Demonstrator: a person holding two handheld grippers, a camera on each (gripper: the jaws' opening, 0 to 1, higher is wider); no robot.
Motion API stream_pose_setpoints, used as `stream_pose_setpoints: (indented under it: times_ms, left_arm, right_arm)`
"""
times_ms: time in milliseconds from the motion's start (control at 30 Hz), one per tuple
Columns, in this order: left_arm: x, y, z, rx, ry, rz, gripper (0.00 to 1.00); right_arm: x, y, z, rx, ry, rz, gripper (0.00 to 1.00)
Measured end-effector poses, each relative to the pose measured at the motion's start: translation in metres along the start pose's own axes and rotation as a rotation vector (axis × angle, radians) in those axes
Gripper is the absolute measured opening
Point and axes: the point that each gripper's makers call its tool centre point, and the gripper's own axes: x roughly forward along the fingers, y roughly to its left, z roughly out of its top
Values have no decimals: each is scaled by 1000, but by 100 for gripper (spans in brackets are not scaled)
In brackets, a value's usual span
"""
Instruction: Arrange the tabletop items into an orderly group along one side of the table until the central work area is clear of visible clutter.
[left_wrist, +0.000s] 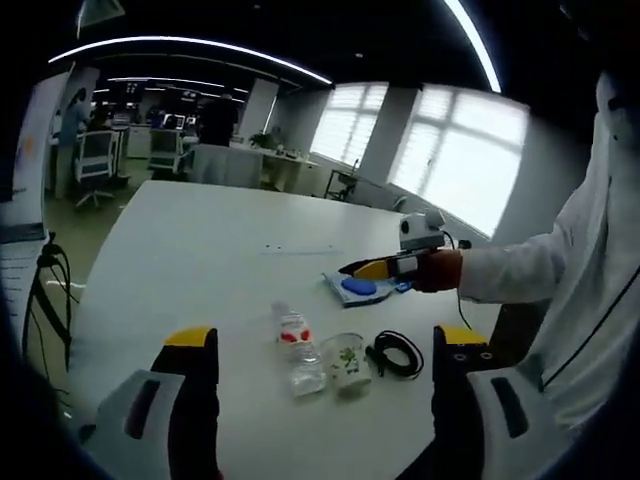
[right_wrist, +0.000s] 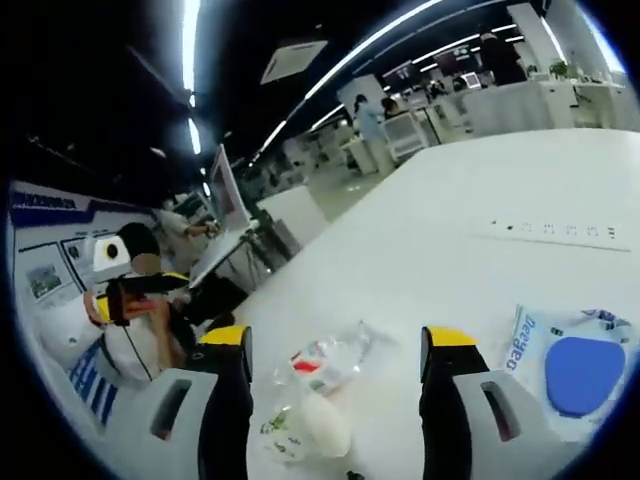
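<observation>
On the white table (left_wrist: 200, 260) a clear plastic bottle (left_wrist: 298, 350) with a red label lies on its side. Beside it stand a glass cup (left_wrist: 347, 362) with a leaf print and a coiled black cable (left_wrist: 398, 353). A blue pad (left_wrist: 358, 287) rests on a white packet (left_wrist: 340, 292). My left gripper (left_wrist: 325, 340) is open, above the table's near edge. My right gripper (left_wrist: 372, 268), held in an orange-gloved hand (left_wrist: 440, 270), hovers over the blue pad. In the right gripper view my right gripper (right_wrist: 338, 340) is open above the bottle (right_wrist: 330, 365) and cup (right_wrist: 310, 425), with the blue pad (right_wrist: 583, 372) at right.
A person's white sleeve (left_wrist: 520, 265) reaches in from the right. A row of small sockets (right_wrist: 550, 230) sits mid-table. Black cables (left_wrist: 45, 275) hang off the table's left side. Office chairs (left_wrist: 95, 160) and desks stand beyond the far edge. My left gripper (right_wrist: 150, 285) shows at left.
</observation>
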Motion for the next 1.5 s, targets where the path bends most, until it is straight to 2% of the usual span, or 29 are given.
stream_pose_setpoints:
  times_ms: [267, 467, 567, 633, 700, 833, 867, 933, 1100, 1433, 1467, 1500]
  left_arm:
    - [11, 15, -4, -30, -3, 3, 89]
    - [21, 21, -7, -39, -7, -6, 88]
    - [28, 23, -10, -47, -3, -11, 88]
    - [32, 23, -13, -45, 4, -16, 87]
    - [35, 23, -12, -50, -2, -27, 88]
    - [42, 26, -15, -53, 3, -29, 87]
    - [43, 26, -15, -53, 2, -33, 87]
    - [45, 25, -16, -64, -2, -40, 87]
    - [48, 24, -21, -68, 2, -50, 86]
    - [50, 27, -29, -91, 5, -54, 84]
    - [51, 27, -29, -94, 2, -58, 84]
    - [52, 27, -29, -93, 3, -58, 83]
  right_arm:
    - [34, -6, -8, 51, 28, 24, 63]
    - [54, -20, -21, 207, 68, 6, 57]
    - [63, -24, -22, 290, 55, 6, 51]
    - [68, -28, -23, 325, 47, 6, 51]
    - [73, -28, -30, 398, 72, 1, 50]
    - [83, -32, -36, 451, 78, 9, 48]
    - [86, -30, -39, 474, 97, 17, 47]
    - [90, -32, -39, 479, 95, 8, 46]
    - [101, -37, -43, 554, 96, 12, 44]
    - [110, -43, -49, 613, 93, 3, 22]
    - [110, -40, -48, 677, 77, 12, 21]
    - [110, -40, -48, 681, 70, 15, 21]
